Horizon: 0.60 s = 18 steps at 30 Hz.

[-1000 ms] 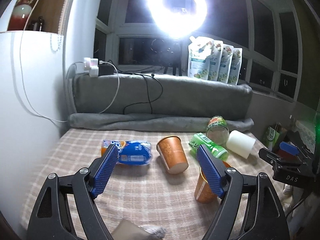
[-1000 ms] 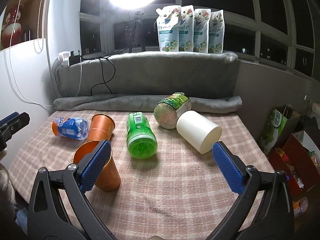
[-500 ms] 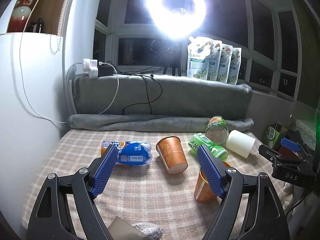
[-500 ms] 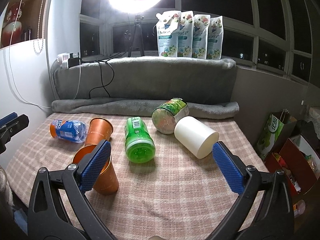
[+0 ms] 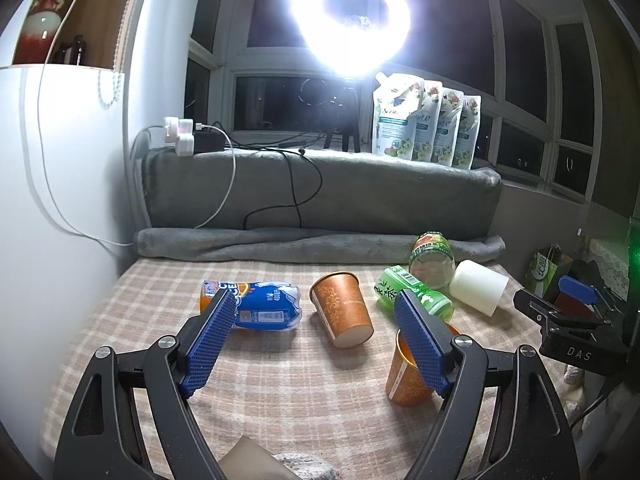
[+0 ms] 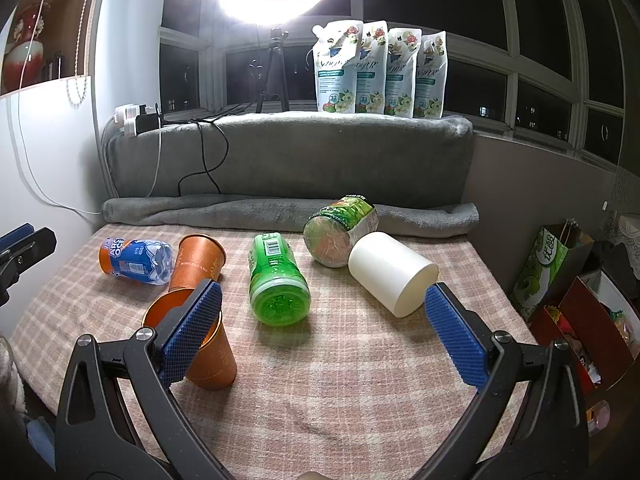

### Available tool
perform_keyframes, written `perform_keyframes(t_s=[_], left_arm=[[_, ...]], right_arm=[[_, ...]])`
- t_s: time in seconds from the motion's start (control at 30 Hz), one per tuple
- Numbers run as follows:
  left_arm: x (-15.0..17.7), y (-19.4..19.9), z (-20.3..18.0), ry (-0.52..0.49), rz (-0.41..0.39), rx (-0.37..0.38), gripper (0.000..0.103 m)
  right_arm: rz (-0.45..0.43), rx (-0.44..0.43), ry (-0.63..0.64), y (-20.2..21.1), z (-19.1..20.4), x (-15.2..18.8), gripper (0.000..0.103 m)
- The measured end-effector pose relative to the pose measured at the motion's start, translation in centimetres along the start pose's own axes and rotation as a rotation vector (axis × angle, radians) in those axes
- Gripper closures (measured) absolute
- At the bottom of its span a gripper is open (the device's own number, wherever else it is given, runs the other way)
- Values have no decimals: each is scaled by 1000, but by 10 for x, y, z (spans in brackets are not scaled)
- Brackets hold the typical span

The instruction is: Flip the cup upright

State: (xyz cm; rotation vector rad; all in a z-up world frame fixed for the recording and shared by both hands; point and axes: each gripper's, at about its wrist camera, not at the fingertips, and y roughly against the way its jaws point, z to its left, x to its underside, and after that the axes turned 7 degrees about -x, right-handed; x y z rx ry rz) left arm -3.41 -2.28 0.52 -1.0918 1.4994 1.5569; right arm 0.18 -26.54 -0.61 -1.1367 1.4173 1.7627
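An orange paper cup (image 5: 342,310) lies on its side mid-table, base toward me; it also shows in the right wrist view (image 6: 197,262). A second orange cup (image 5: 406,378) stands upright at the front, partly hidden by a pad; it also shows in the right wrist view (image 6: 208,350). A white cup (image 6: 392,274) lies on its side at the right, also in the left wrist view (image 5: 478,293). My left gripper (image 5: 316,340) is open and empty, above the front of the table. My right gripper (image 6: 324,332) is open and empty, its left pad in front of the upright cup.
A blue-labelled bottle (image 5: 256,309), a green bottle (image 6: 276,276) and a green-labelled jar (image 6: 340,230) lie on the checked tablecloth (image 6: 340,380). A grey rolled blanket (image 6: 280,210) lines the back. Bags and boxes (image 6: 560,276) stand beyond the right table edge.
Both views have shifted only slightly; the grippers stay open and the cups and bottles have not moved.
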Motion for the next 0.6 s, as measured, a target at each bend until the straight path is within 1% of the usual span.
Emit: perform_keyframes(t_s=[0.37,0.53,0.6], left_arm=[[-1,1,0,-1,-6,-1,21],[-2,1,0,-7,-19,-21,21],[-2,1,1,-4,-17,-19,21]], right_arm=[[1,1,0,-1,0,0,0],[2,1,1,-1,0,0,0],[3,1,1,-2,0,1,0]])
